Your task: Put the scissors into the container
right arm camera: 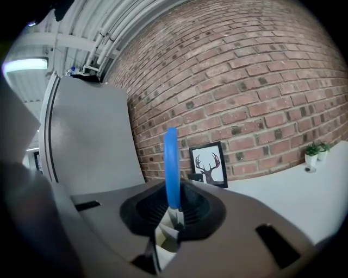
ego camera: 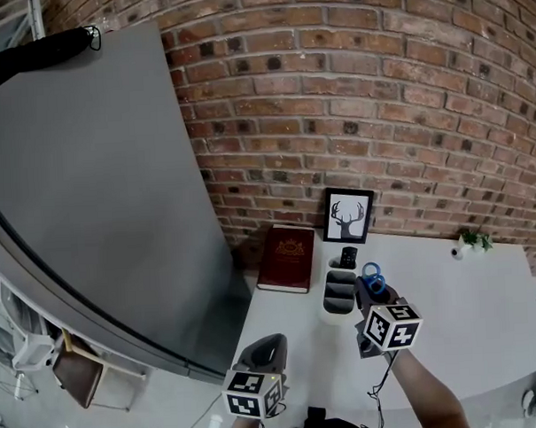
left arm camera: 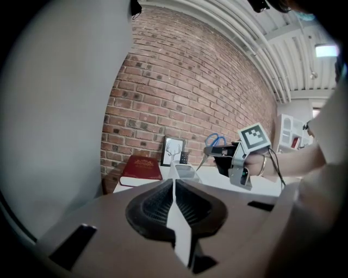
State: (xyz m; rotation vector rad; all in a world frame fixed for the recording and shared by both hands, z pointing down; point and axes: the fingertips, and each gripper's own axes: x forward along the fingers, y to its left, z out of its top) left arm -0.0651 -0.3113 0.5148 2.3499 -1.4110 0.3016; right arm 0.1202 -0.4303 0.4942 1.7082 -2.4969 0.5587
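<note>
Just beside the container [ego camera: 340, 294], raised off the tabletop [ego camera: 468, 324], the scissors [ego camera: 371, 274] are clamped in the right hand-held gripper [ego camera: 375, 294]. Its jaws are closed on the metal just below the blue handles. The long axis stands steeply tilted, with the handles up and the blade down.

The head view shows both blue loops beyond the jaws. The right gripper view shows the scissors [right arm camera: 172, 163] edge-on, as one narrow blue bar rising from the right hand-held gripper [right arm camera: 173, 214]. Only the left gripper view shows the blade. From the scissors [left arm camera: 216, 139] in the right hand-held gripper [left arm camera: 220, 153], it slants down toward the container [left arm camera: 186, 171], its tip close above the rim.

The left hand-held gripper [ego camera: 267, 343] hangs low at the near edge of the tabletop, well apart from the container. In its own view the left hand-held gripper [left arm camera: 174, 187] has its jaws pressed together with nothing between them.

A dark object [ego camera: 348, 257] stands in the container's far compartment. Left of the container lies a red book [ego camera: 287, 258] with a gilt crest on its cover, whose lettering is too small to read. Behind the container a framed deer picture [ego camera: 349, 216] leans on the brick wall [ego camera: 351, 90]. A small potted plant [ego camera: 472, 240] sits far to the right, and a tall grey panel [ego camera: 81, 190] fills the left.
</note>
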